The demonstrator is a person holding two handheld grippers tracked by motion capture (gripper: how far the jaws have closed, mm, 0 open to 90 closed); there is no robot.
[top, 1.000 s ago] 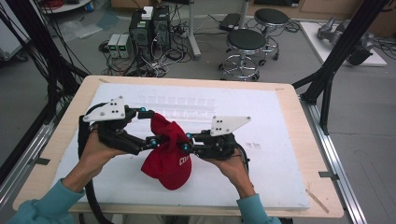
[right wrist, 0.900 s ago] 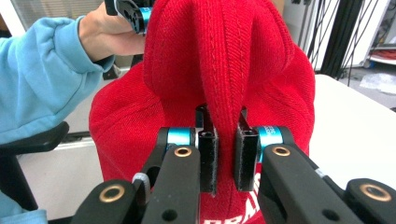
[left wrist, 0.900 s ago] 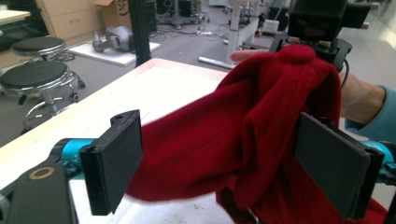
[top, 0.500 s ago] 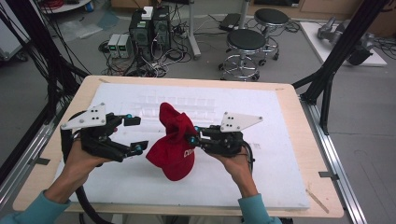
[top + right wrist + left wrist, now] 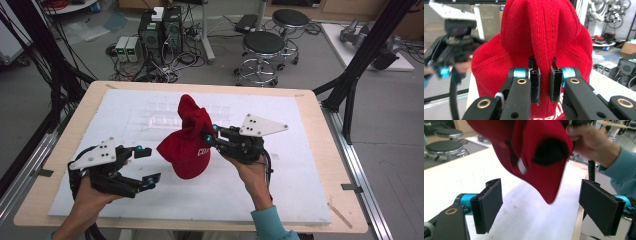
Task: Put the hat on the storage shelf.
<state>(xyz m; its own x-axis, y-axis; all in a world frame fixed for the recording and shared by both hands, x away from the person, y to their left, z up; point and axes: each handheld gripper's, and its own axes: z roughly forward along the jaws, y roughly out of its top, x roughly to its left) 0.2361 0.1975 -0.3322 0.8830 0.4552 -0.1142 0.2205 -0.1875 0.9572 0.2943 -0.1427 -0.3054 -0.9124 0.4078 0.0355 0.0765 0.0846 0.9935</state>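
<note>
Red cap (image 5: 187, 145) in right hand-held gripper (image 5: 211, 138)

Robotics lab or workshop. Evidence: black frame struts (image 5: 47, 60) flanking the table (image 5: 305, 100); computer towers (image 5: 161, 27) amid tangled cables (image 5: 170, 67) on the grey floor at 11 o'clock; round stools (image 5: 265, 45) at 1 o'clock; robot arms (image 5: 610, 12) on a far bench.

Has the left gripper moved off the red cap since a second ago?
Yes. The left gripper let go of the red cap and drew back toward the table's near-left corner, jaws open.
</note>
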